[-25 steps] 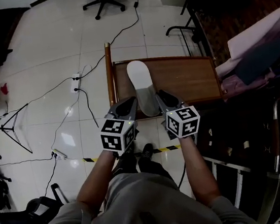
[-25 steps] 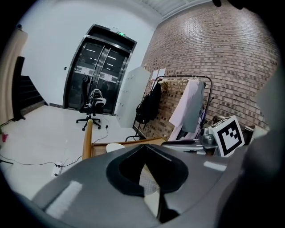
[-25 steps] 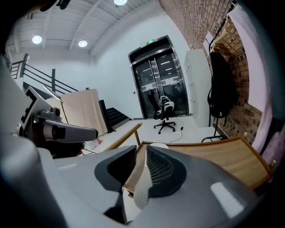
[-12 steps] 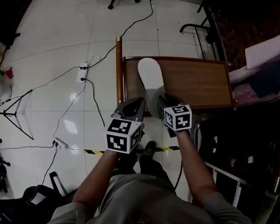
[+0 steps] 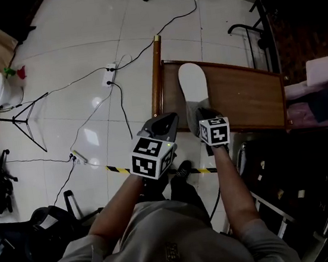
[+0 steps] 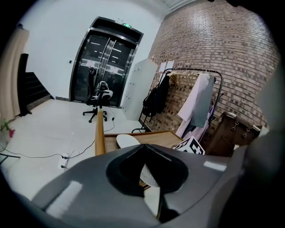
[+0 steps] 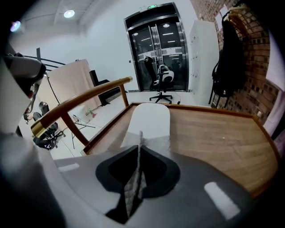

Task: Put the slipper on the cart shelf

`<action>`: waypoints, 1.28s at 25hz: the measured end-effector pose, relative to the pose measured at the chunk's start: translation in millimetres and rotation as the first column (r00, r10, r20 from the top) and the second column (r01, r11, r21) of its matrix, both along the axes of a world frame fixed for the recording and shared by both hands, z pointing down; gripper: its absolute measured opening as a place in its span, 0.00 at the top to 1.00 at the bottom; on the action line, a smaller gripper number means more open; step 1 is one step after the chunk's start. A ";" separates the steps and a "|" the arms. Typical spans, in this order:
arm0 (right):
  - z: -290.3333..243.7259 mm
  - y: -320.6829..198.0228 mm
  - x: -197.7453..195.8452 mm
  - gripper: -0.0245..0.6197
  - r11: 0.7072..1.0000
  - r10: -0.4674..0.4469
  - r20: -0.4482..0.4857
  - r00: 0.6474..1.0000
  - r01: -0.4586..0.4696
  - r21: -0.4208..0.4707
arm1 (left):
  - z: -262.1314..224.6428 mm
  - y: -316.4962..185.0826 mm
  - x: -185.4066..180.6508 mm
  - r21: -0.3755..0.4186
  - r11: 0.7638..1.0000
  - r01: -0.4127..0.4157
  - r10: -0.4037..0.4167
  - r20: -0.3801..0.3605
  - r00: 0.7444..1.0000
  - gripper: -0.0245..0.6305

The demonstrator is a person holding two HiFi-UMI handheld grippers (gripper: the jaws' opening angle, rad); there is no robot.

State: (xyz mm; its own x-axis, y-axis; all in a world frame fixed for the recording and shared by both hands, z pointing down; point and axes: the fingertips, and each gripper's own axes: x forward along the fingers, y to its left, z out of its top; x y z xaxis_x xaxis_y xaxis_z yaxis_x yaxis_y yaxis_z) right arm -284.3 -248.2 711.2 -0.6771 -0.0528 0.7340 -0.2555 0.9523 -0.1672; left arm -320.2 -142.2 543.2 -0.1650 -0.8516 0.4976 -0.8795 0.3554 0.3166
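A plain white, long-oval slipper (image 5: 192, 81) lies lengthwise on the brown wooden cart shelf (image 5: 249, 93), at the shelf's left end, just beside the raised side lip. Its rounded far end points away from the person. Its top is smooth and unmarked, and a thin grey, half-sheer band crosses the near end. In the right gripper view that band rises in a pinched ridge at the jaw tips. The right gripper (image 5: 203, 114) is clamped on the near end of the slipper, jaws together on the band. The left gripper (image 5: 165, 122) hangs just off the shelf's left edge, apart from the slipper, its jaws closed with nothing between them. A round, light-wood handle rail (image 5: 156, 77) runs along that edge. Below lies a glossy white tiled floor (image 5: 83, 60), crossed by black cables (image 5: 99, 115).
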 end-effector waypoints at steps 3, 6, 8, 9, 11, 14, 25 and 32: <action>-16.3 -0.1 -1.4 0.95 1.000 0.001 0.027 1.000 -0.001 0.003 | -0.4 -1.2 -4.7 0.006 1.000 -0.001 0.001 -0.012 1.000 0.95; -42.4 -0.1 2.9 0.95 1.000 0.014 0.063 0.998 -0.015 0.017 | -5.1 -2.3 -8.1 0.019 1.000 -0.015 0.015 -0.010 1.000 0.95; -63.4 -1.7 8.9 0.95 0.999 0.026 0.092 0.995 -0.030 0.035 | -11.9 -5.4 -5.5 0.039 0.999 -0.036 0.036 -0.005 0.999 0.95; -74.9 -3.5 12.5 0.95 0.998 0.036 0.109 0.993 -0.042 0.045 | -15.5 -7.5 -3.5 0.049 0.998 -0.047 0.047 -0.002 0.999 0.95; -99.5 -8.8 20.3 0.95 0.996 0.055 0.144 0.988 -0.065 0.068 | -22.6 -12.6 0.7 0.067 0.995 -0.068 0.068 0.000 0.998 0.95; -141.2 -16.3 39.4 0.95 0.991 0.074 0.208 0.975 -0.096 0.096 | -35.9 -23.0 9.9 0.093 0.990 -0.105 0.104 0.015 0.995 0.95; -253.5 -15.9 122.2 0.95 0.948 0.170 0.386 0.907 -0.257 0.186 | -69.3 -41.7 60.3 0.151 0.948 -0.282 0.276 0.061 0.959 0.95; -265.1 -7.1 186.0 0.95 0.884 0.310 0.400 0.863 -0.417 0.214 | -80.5 -70.2 116.9 0.200 0.856 -0.477 0.470 0.083 0.879 0.95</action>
State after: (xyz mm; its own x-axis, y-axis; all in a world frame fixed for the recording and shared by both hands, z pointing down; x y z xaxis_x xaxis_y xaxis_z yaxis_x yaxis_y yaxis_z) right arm -98.3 -255.3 446.1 -0.7727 -0.5141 0.3722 -0.5691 0.8209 -0.0476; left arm -203.3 -212.4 462.7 0.2726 -0.9135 0.3019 -0.9350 -0.1775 0.3071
